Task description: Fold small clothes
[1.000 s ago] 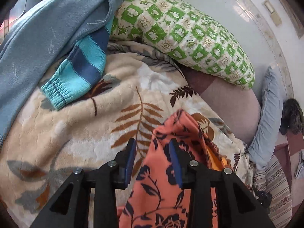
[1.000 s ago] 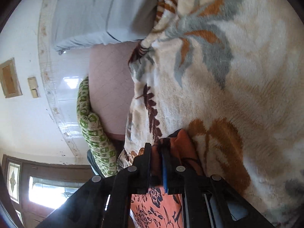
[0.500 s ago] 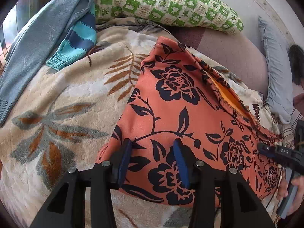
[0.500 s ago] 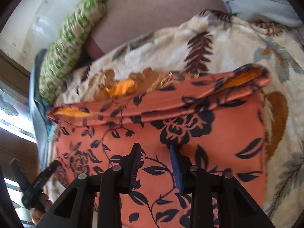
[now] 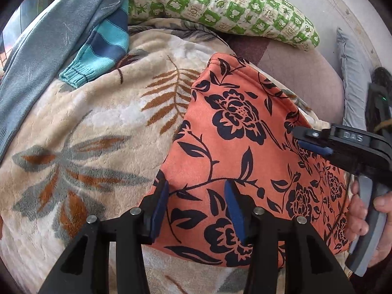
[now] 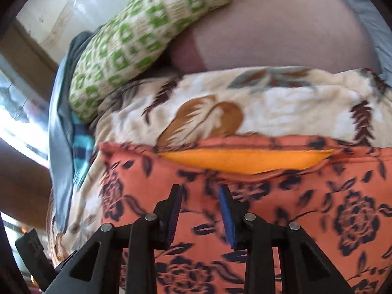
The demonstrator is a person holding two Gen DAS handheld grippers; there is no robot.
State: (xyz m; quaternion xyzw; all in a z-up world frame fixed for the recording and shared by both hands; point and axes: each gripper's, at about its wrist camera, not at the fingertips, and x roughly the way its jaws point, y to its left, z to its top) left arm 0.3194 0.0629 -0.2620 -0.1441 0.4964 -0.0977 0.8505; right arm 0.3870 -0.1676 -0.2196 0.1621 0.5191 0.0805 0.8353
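Because both tongs have nothing between their blue pads, I judge that the garment was laid out and now waits for the next fold. The left gripper [image 5: 196,210] stands with its jaws spread apart, hovering over the near edge of the orange floral garment [image 5: 235,132], and no cloth is pinched. The right gripper [image 6: 201,216] is spread too, its pads over the same garment [image 6: 318,208] and not pressing it; this view is blurred, so small details I cannot tell. In the left view the right gripper [image 5: 316,144] appears at the right side of the garment, with a hand [image 5: 362,210] around its handle.

The garment lies flat on the leaf-pattern blanket [image 5: 85,127], directly under both tongs. Its far edge gapes a little and shows a yellow-orange lining [image 6: 245,159], probably because the layers are not yet aligned.

Beyond the garment, further from the tongs, lies a green checked pillow [image 5: 220,2]. To the left of the left tongs rest a striped blue sleeve [image 5: 98,49] and a grey-blue knit garment [image 5: 49,44], perhaps waiting their turn.

I count two tongs, one orange garment, one pillow, one blanket, and two other clothes.
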